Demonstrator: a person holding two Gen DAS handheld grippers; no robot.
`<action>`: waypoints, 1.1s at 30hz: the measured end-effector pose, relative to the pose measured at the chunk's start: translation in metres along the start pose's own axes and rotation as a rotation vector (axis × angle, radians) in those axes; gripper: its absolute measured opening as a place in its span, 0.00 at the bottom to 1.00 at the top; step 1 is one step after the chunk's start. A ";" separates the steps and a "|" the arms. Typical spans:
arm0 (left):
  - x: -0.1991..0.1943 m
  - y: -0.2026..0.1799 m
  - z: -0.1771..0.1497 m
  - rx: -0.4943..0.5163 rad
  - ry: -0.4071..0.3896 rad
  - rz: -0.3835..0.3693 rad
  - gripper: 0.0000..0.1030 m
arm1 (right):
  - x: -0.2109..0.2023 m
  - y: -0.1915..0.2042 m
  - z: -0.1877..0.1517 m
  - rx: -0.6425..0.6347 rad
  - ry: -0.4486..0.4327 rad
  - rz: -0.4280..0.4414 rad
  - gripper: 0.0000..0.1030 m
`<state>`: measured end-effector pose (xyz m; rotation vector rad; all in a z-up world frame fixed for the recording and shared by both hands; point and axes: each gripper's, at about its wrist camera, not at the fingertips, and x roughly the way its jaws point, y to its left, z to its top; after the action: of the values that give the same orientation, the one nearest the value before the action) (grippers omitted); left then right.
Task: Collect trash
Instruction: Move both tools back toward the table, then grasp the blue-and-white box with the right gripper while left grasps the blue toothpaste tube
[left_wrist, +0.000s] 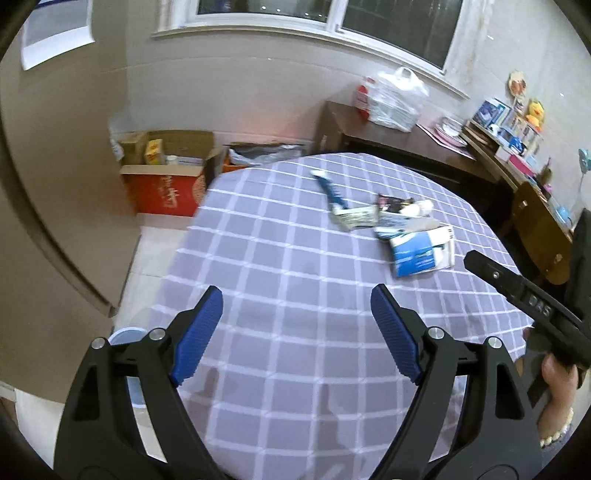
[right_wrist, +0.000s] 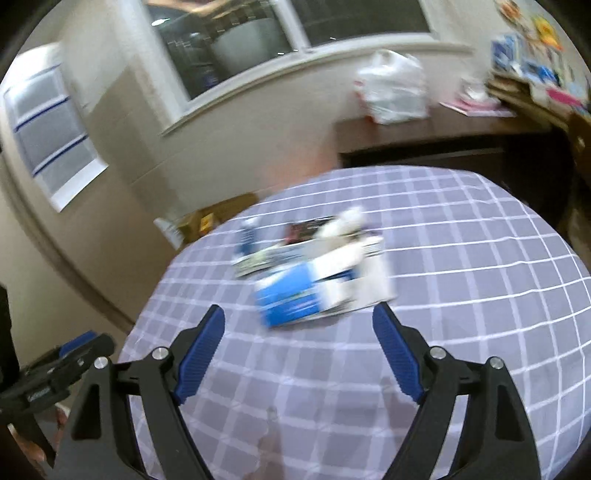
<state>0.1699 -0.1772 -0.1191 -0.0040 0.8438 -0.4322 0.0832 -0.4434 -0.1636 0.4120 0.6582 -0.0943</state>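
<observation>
2 grippers, left (left_wrist: 296, 325) and right (right_wrist: 298, 345), fingers wide, above trash (right_wrist: 321, 291)

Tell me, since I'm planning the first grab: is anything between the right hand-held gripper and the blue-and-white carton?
Nothing visible. Only bare checked tablecloth lies between the open right hand-held gripper and the blue-and-white carton.

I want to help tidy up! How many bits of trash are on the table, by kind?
Blue-and-white boxes: 2
Long blue wrapper: 1
Flat green-white packet: 1
Dark packet: 1
Crumpled white paper: 1
Total: 6, though the pile overlaps, so I may be off.
</observation>
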 end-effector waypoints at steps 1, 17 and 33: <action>0.007 -0.006 0.004 0.001 0.008 -0.007 0.79 | 0.005 -0.010 0.004 0.005 0.004 -0.004 0.79; 0.056 -0.014 0.021 -0.042 0.051 0.005 0.79 | 0.073 -0.047 0.027 0.066 0.128 0.203 0.81; 0.049 -0.017 0.015 -0.035 0.058 0.006 0.79 | 0.068 -0.033 0.011 0.108 0.233 0.426 0.14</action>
<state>0.2032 -0.2132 -0.1419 -0.0209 0.9077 -0.4132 0.1360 -0.4750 -0.2084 0.6656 0.7827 0.3279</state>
